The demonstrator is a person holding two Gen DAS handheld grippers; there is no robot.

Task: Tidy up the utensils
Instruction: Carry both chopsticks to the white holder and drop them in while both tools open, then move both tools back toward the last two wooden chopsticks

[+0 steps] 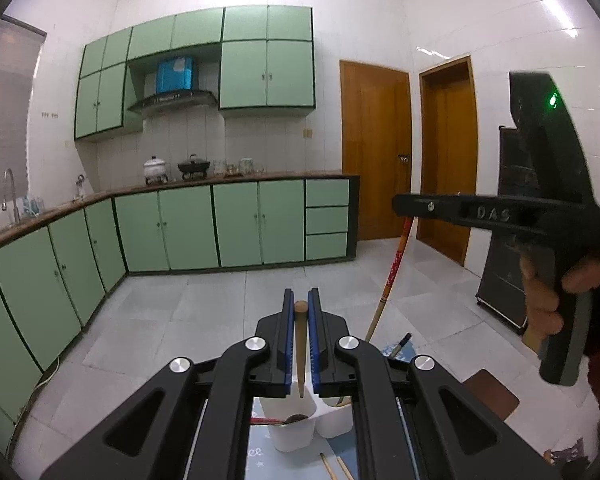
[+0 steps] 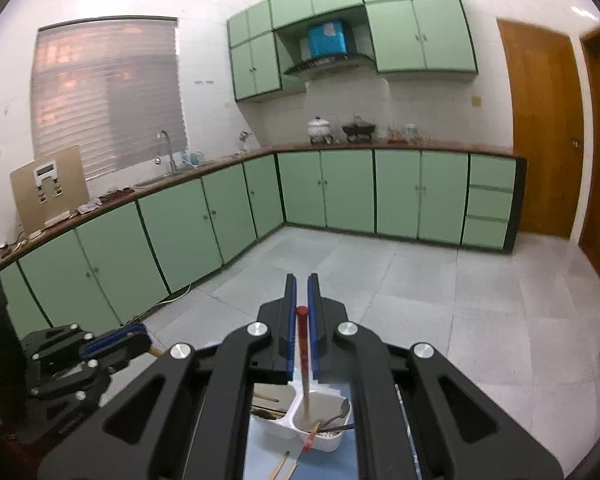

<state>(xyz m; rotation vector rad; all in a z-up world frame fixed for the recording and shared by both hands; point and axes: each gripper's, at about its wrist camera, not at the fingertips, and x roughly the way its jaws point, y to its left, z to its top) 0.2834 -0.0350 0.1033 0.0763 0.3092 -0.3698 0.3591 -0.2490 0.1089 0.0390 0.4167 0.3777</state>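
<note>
My left gripper [image 1: 301,300] is shut on a brown wooden utensil handle [image 1: 300,344] that hangs down over the left cup of a white two-cup holder [image 1: 288,436]. My right gripper [image 2: 301,284] is shut on a red-topped chopstick [image 2: 302,348]. The chopstick's lower end reaches into the right cup [image 2: 322,438], where a metal spoon [image 2: 340,412] and another red-tipped stick lie. The left cup [image 2: 274,404] holds wooden pieces. In the left wrist view the right gripper [image 1: 410,210] is up at the right with the chopstick [image 1: 392,276] slanting down. The left gripper [image 2: 136,340] shows at lower left.
The holder stands on a pale blue mat [image 2: 328,464] with loose wooden chopsticks [image 1: 332,468] beside it. A person's hand [image 1: 544,300] grips the right tool. A black cart [image 1: 500,272] stands to the right. Green cabinets [image 2: 340,192] and a tiled floor lie beyond.
</note>
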